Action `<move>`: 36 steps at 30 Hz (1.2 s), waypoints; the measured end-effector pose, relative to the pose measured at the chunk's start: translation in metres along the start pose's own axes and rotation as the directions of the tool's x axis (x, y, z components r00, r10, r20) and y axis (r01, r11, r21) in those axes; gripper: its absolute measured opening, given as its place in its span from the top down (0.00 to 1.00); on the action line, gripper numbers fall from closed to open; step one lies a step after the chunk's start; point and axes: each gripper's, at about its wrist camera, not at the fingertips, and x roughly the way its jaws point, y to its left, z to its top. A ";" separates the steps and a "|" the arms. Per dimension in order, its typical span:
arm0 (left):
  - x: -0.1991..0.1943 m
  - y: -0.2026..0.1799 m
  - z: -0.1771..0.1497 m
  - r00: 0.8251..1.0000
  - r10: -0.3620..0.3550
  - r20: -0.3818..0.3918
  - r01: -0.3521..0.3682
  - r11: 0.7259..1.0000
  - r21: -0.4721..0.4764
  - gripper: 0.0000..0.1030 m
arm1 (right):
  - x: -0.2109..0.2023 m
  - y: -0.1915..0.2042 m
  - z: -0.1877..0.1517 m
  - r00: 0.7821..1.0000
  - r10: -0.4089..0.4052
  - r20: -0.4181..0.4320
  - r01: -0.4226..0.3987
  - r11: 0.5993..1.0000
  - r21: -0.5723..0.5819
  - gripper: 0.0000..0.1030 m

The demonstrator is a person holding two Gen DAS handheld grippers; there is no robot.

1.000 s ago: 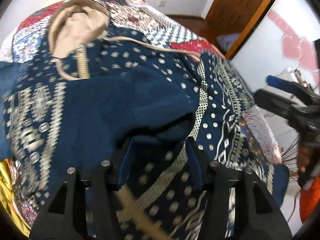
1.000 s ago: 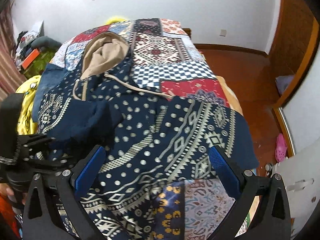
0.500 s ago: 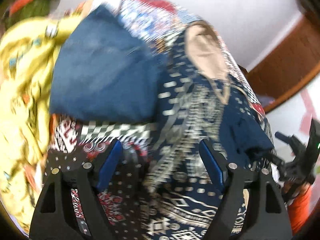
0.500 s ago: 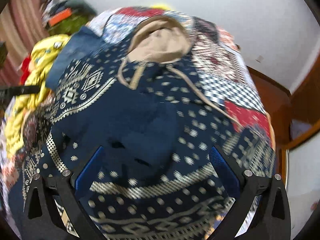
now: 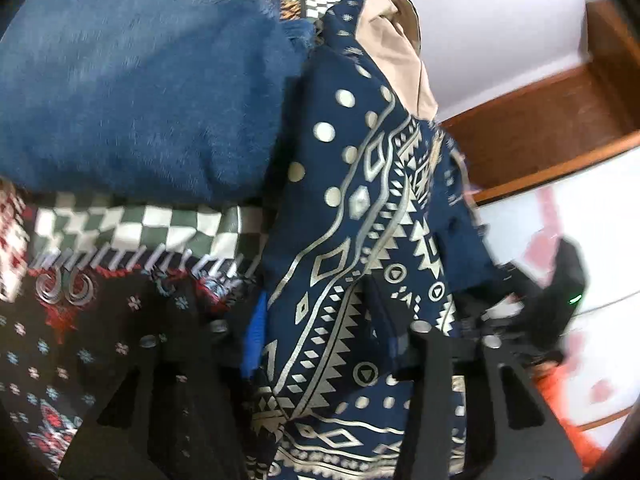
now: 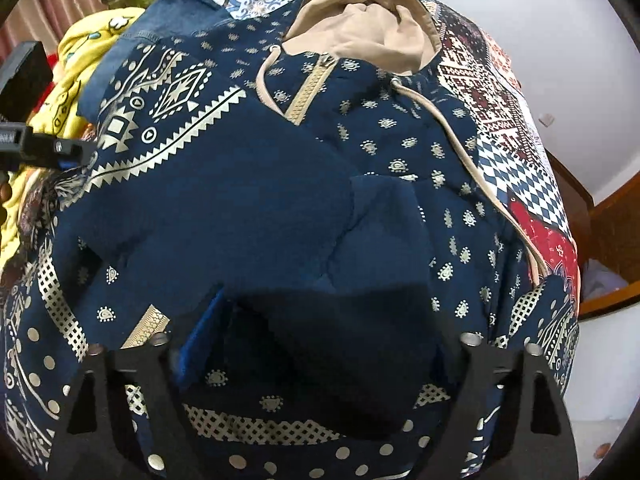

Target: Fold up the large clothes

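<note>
A navy hoodie (image 6: 248, 208) with cream geometric print and a beige-lined hood (image 6: 360, 28) lies on the patchwork bedspread (image 6: 520, 168). One sleeve is folded across its chest. My right gripper (image 6: 316, 352) is open, low over the hoodie's lower front, with fabric between its blue pads. My left gripper (image 5: 324, 328) is open around the hoodie's left edge (image 5: 360, 240), and cloth lies between its fingers. The left gripper also shows at the left edge of the right wrist view (image 6: 60, 146).
A folded denim garment (image 5: 132, 92) lies next to the hoodie's left shoulder. A yellow printed cloth (image 6: 80, 56) is heaped at the bed's left side. A wooden door frame (image 5: 560, 120) and white wall stand beyond the bed.
My left gripper let go of the folded sleeve, swung to the hoodie's left edge and lowered onto it. My right gripper moved forward and down over the hoodie's lower front.
</note>
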 end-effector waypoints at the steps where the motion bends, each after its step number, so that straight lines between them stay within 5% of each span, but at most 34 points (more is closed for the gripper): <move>1: -0.001 -0.006 -0.001 0.999 0.035 0.006 -0.035 0.999 0.022 0.71 | 0.000 0.000 0.000 1.000 -0.005 0.002 0.005 1.000 -0.001 0.37; 3: -0.009 -0.015 -0.005 0.994 0.101 0.035 -0.103 0.994 0.043 0.87 | 0.000 -0.001 0.001 1.000 -0.010 0.001 0.010 1.000 0.001 0.61; 6: -0.033 -0.026 -0.010 0.986 0.136 0.095 -0.143 0.987 0.067 0.95 | -0.001 -0.001 0.000 0.999 -0.040 0.010 0.040 0.999 -0.003 0.87; 7: -0.044 -0.030 -0.011 0.981 0.151 0.125 -0.162 0.983 0.083 0.95 | -0.004 -0.002 0.000 0.999 -0.033 0.023 0.033 0.999 0.003 0.88; 10: -0.075 -0.055 -0.016 0.953 0.210 0.217 -0.242 0.961 0.132 0.95 | -0.021 -0.005 0.001 0.996 -0.026 0.088 0.023 0.999 0.031 0.89; 14: -0.115 -0.068 -0.015 0.892 0.317 0.324 -0.374 0.918 0.133 0.95 | -0.050 -0.018 0.005 0.982 -0.013 0.189 -0.010 0.993 0.119 0.91; 20: -0.106 -0.051 -0.027 0.881 0.369 0.295 -0.413 0.905 0.102 0.95 | -0.062 -0.048 -0.002 0.970 0.029 0.241 -0.092 0.963 0.254 0.91; 24: -0.063 -0.038 -0.038 0.852 0.466 0.239 -0.502 0.857 0.119 0.94 | -0.046 -0.051 -0.013 0.978 0.078 0.195 -0.135 0.944 0.300 0.91; 33: -0.019 -0.015 -0.048 0.824 0.546 0.154 -0.563 0.819 0.109 0.94 | -0.029 -0.071 -0.039 0.994 -0.026 0.103 -0.012 0.938 0.347 0.85; 36: -0.014 -0.014 -0.050 0.814 0.560 0.151 -0.578 0.807 0.119 0.92 | -0.028 -0.089 -0.051 0.996 -0.050 0.081 0.015 0.924 0.382 0.76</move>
